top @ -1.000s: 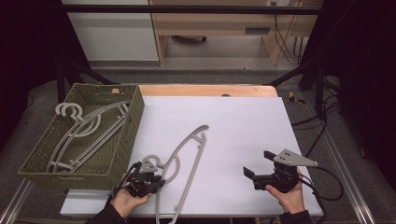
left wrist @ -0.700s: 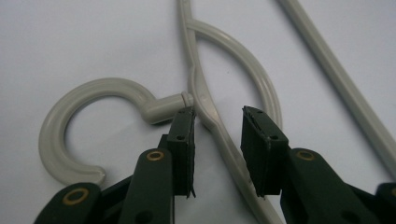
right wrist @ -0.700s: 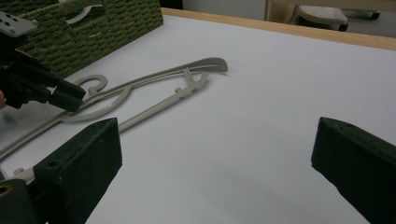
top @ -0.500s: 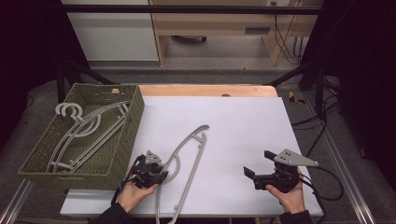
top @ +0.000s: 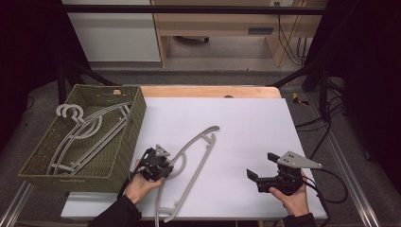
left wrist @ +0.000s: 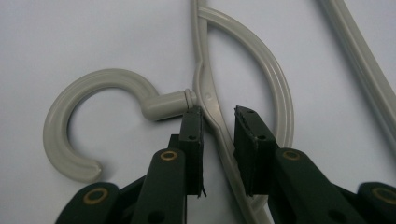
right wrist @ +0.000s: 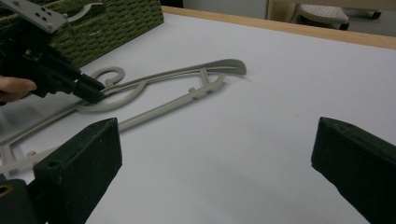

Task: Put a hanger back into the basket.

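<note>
Inside green woven basket (top: 118, 161), left of mat: grey hangers (top: 90, 130).

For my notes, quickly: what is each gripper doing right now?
Left gripper: jaws have just been closing astride the grey hanger neck, a small gap remains; not gripping yet.
Right gripper: wide open, empty.

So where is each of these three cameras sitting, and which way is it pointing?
High view: above the table's near edge, looking forward and down; both hands, left gripper, right gripper.
Left gripper view: on that gripper, looking down its black jaws straddling the grey plastic hanger.
Right gripper view: low over the white table, jaws wide apart.
All views share the hanger.
</note>
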Demonstrator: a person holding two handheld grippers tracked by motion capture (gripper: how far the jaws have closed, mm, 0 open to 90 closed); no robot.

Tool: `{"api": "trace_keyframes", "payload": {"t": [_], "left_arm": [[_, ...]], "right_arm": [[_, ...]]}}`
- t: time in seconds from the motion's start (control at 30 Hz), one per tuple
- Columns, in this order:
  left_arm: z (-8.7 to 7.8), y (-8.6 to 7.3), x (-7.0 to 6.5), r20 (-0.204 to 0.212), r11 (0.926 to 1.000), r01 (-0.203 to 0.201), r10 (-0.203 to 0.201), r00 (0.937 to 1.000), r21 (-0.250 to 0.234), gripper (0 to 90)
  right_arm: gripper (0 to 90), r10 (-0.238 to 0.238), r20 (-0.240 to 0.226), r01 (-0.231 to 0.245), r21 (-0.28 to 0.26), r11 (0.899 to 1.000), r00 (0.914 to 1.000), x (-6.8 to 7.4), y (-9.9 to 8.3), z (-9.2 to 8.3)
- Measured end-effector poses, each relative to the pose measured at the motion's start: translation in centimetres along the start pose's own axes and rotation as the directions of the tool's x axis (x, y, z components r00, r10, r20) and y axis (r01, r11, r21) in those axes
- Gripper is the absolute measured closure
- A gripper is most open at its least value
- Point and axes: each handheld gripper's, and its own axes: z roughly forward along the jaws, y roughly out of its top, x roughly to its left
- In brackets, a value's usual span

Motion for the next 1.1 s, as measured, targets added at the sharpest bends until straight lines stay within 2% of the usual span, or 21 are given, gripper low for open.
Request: {"api": "trace_keyframes", "payload": {"t": [0.13, 0.17, 0.23, 0.3, 0.37, 0.43, 0.53, 0.57, 0.63, 0.73, 0.87, 1.0, 1.1], "left_arm": [[0.0, -0.1, 0.5, 0.028, 0.9990, 0.026, -0.025, 0.9993, -0.038, 74.2], [-0.2, -0.1, 0.4, 0.020, 0.9987, 0.025, -0.025, 0.9995, -0.045, 74.0], [-1.0, -0.3, 0.1, 0.022, 0.9979, 0.024, -0.022, 0.9995, -0.061, 68.1], [-1.7, -0.7, -0.3, 0.025, 0.9976, 0.038, -0.036, 0.9990, -0.059, 63.0], [-2.1, -1.5, -0.9, 0.023, 0.9987, 0.034, -0.033, 0.9992, -0.038, 60.0], [-2.4, -2.6, -1.4, 0.024, 0.9998, 0.017, -0.016, 0.9996, -0.008, 58.1], [-2.6, -3.8, -1.8, 0.041, 0.9999, 0.008, -0.008, 0.9991, 0.012, 57.2], [-2.7, -4.0, -1.9, 0.031, 1.0000, 0.004, -0.004, 0.9995, 0.008, 56.9], [-2.7, -4.0, -2.0, 0.023, 0.9999, 0.012, -0.012, 0.9997, 0.007, 58.1], [-2.7, -3.8, -2.1, 0.000, 0.9996, -0.010, 0.010, 1.0000, 0.028, 67.8], [-2.5, -3.4, -2.1, -0.008, 0.9989, -0.007, 0.008, 0.9999, 0.047, 70.2], [-2.4, -2.9, -1.5, 0.011, 0.9980, -0.012, 0.011, 0.9999, 0.063, 71.8], [-2.0, -2.2, -1.0, 0.019, 0.9984, -0.013, 0.012, 0.9997, 0.055, 74.6]], "right_arm": [[2.0, -0.001, 0.000, 0.001, 0.000, 1.000, 1.0000, -0.1, 0.0, 0.0], [1.9, 0.002, -0.002, -0.002, -0.003, 1.000, 1.0000, -0.1, 0.0, -0.1], [2.0, -0.001, 0.000, 0.001, -0.004, 1.000, 1.0000, -0.1, 0.0, -0.1], [2.0, 0.000, -0.002, 0.000, -0.006, 1.000, 1.0000, -0.1, 0.0, -0.1], [2.0, 0.005, -0.002, -0.005, -0.006, 1.000, 1.0000, 0.0, 0.0, -0.2], [2.0, 0.002, -0.008, -0.002, -0.009, 1.000, 1.0000, -0.1, 0.0, -0.3], [2.0, 0.001, -0.006, -0.001, -0.009, 1.000, 1.0000, -0.1, 0.0, -0.3], [2.0, 0.004, -0.003, -0.004, -0.008, 1.000, 1.0000, -0.1, 0.0, -0.3], [2.0, 0.000, -0.004, 0.000, -0.003, 1.000, 1.0000, 0.0, 0.0, -0.1], [2.0, -0.002, -0.010, 0.002, 0.005, 1.000, 1.0000, 0.0, -0.1, 0.0], [1.9, -0.001, -0.011, 0.001, 0.004, 1.000, 0.9999, 0.0, -0.1, 0.0], [2.0, 0.003, -0.008, -0.003, -0.003, 1.000, 1.0000, 0.0, 0.0, -0.1], [2.0, 0.000, -0.011, 0.000, -0.003, 1.000, 0.9999, 0.0, 0.0, -0.1]]}}
